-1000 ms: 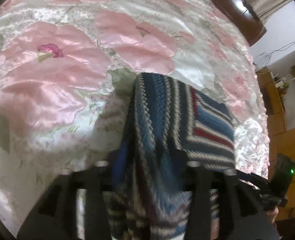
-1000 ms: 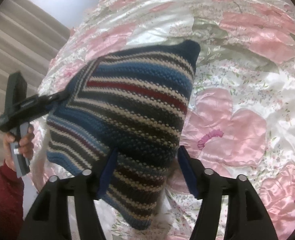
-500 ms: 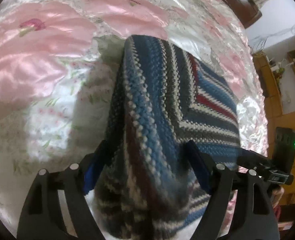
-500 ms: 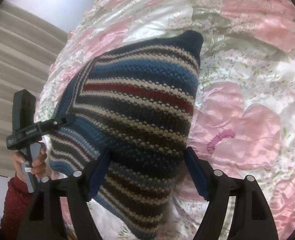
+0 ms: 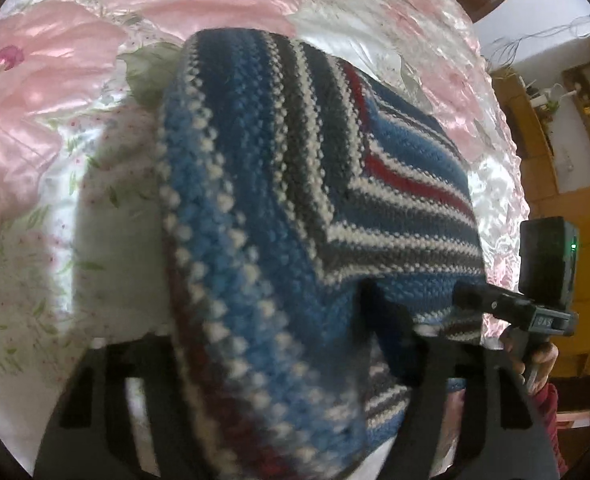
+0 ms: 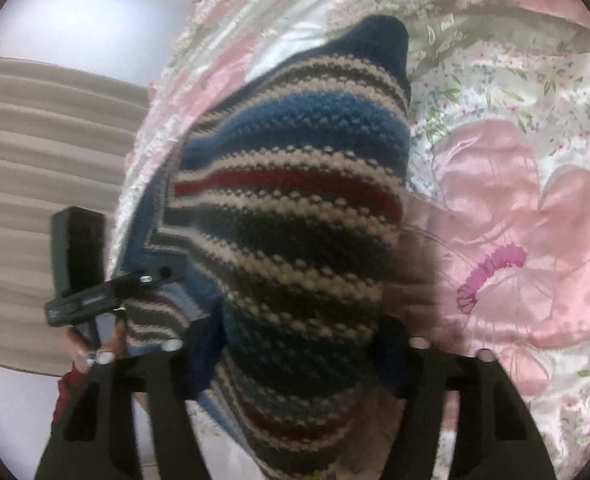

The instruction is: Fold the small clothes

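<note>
Lifting: striped blue, white and red knitted garment (image 5: 279, 208) hangs higher and nearer both cameras than a second ago, over the pink floral satin bed cover (image 5: 55, 92)
Meaning: likely mid-fold carry, not laid down
Left claw (image 5: 271, 364): pinching garment
Right claw (image 6: 295, 356): pinching garment
Count: one garment, two claws, one bed
</note>
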### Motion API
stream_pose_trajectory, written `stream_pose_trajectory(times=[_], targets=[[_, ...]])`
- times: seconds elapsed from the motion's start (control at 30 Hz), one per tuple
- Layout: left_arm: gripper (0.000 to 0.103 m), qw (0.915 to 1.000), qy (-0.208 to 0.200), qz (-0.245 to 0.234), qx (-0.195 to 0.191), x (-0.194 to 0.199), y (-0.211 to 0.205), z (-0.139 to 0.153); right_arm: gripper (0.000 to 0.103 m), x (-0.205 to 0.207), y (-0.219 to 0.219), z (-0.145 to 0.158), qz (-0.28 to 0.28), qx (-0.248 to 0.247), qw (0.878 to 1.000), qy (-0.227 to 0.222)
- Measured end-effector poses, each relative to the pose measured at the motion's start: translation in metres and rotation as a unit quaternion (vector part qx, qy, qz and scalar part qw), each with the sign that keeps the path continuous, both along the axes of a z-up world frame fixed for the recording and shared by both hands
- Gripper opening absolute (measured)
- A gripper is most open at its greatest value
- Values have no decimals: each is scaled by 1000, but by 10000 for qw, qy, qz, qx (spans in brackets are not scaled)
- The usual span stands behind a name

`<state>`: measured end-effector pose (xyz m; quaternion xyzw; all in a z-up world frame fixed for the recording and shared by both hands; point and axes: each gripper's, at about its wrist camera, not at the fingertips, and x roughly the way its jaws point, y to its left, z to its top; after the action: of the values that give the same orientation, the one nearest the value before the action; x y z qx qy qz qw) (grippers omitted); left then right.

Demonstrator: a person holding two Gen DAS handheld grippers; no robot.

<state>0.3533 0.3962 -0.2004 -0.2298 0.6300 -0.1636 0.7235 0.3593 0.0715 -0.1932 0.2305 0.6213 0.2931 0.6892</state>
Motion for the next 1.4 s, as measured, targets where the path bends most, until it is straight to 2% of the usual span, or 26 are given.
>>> stream_pose_trajectory(times=[0.07, 0.17, 0.33, 0.47, 0.7, 0.83, 0.93, 1.0, 1.1, 1.23, 1.3, 1.4], targets=[[38, 9999, -11, 14, -151, -3, -1, 3, 54, -4, -4, 7, -7, 34, 10000, -72], [33, 9997, -194, -42, -156, -11, -13, 13, 52, -8, -9, 18, 40, 40, 9998, -211], [30, 9977, -414, -129, -522, -24, -42, 34, 51, -20, -36, 46, 32, 102, 9989, -446], [30, 9946, -594, -290, -801, -39, -89, 56, 51, -40, -72, 72, 29, 5, 9976, -687], [30, 9907, -827, -671, -842, -66, -174, 65, 51, -83, -149, 98, -58, -380, 9946, -967], [30, 9910, -718, -895, -689, -80, -213, 44, 51, -99, -185, 82, -188, -598, 9947, -815], [31, 9923, -630, -947, -501, -90, -227, 22, 52, -107, -205, 52, -301, -687, 9957, -539], [32, 9925, -689, -950, -342, -96, -231, 12, 53, -115, -216, 29, -362, -604, 9968, -375], [35, 9931, -740, -842, -342, -104, -228, 1, 56, -122, -224, 9, -498, -336, 9976, -337], [39, 9939, -793, -734, -229, -107, -226, -2, 63, -122, -226, -2, -635, -71, 9978, -182], [46, 9949, -772, -638, -110, -113, -225, 6, 70, -124, -224, 2, -661, -85, 9977, -145], [51, 9951, -825, -537, 45, -123, -222, 21, 77, -138, -226, 17, -588, -311, 9975, -248]])
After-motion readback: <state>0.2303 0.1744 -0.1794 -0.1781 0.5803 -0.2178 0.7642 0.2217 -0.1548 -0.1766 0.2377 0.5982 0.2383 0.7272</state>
